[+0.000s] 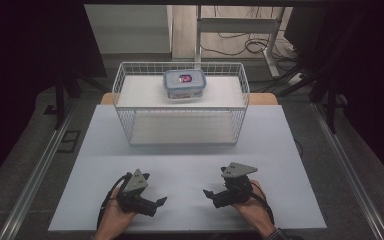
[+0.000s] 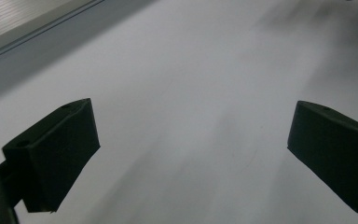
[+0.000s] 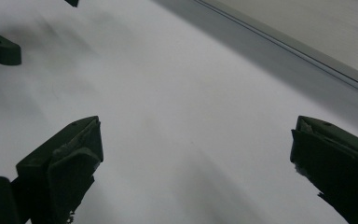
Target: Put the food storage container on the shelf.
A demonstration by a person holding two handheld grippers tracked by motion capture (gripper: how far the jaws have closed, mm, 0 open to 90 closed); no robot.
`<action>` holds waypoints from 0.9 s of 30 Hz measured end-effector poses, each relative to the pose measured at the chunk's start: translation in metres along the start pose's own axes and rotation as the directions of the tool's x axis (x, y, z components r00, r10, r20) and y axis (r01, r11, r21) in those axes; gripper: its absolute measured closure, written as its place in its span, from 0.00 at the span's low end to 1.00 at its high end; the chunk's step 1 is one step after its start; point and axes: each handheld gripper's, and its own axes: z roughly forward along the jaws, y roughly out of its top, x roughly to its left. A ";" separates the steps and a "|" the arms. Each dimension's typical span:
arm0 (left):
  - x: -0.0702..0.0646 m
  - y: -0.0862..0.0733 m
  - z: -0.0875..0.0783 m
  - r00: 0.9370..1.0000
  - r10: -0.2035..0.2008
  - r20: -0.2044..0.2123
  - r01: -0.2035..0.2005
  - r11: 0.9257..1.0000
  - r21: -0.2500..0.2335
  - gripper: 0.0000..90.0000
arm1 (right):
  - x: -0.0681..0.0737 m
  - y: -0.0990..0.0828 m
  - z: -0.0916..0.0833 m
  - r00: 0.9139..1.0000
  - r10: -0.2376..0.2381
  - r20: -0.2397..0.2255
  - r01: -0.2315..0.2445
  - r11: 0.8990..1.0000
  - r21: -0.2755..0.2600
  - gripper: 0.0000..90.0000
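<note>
My left gripper rests low over the white table near its front edge, held by a hand, pointing inward to the right. In the left gripper view it stands open with bare table between its jaws. My right gripper sits a short way to the right and points back toward the left one. Its own view shows it open too, holding nothing. A clear plastic container with a blue-rimmed lid sits in the white wire basket at the table's far side.
A black fingertip of the left gripper shows at the upper left of the right gripper view. Metal rails run along both sides of the table. Behind the basket are desk legs and cables on the floor.
</note>
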 end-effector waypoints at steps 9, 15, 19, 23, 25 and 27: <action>0.004 -0.010 -0.013 1.000 -0.017 -0.020 0.017 1.000 0.008 0.02 | -0.008 -0.009 -0.013 0.999 0.025 0.019 -0.025 1.000 -0.010 0.02; 0.009 -0.018 -0.023 0.998 -0.039 -0.042 0.039 0.999 0.001 0.02 | -0.010 -0.015 -0.019 0.998 0.042 0.039 -0.042 0.999 -0.008 0.01; 0.012 -0.024 -0.030 0.997 -0.055 -0.054 0.055 0.998 -0.004 0.02 | -0.011 -0.020 -0.023 0.998 0.049 0.046 -0.049 0.999 -0.003 0.01; 0.016 -0.029 -0.037 0.995 -0.072 -0.067 0.071 0.997 -0.006 0.02 | -0.013 -0.023 -0.028 0.996 0.061 0.059 -0.061 0.998 -0.005 0.01; 0.017 -0.033 -0.040 0.994 -0.078 -0.070 0.078 0.997 -0.005 0.02 | -0.015 -0.026 -0.031 0.995 0.068 0.068 -0.067 0.998 -0.009 0.01; 0.018 -0.035 -0.042 0.994 -0.080 -0.076 0.080 0.997 -0.004 0.02 | -0.016 -0.028 -0.035 0.994 0.074 0.075 -0.073 0.997 -0.006 0.01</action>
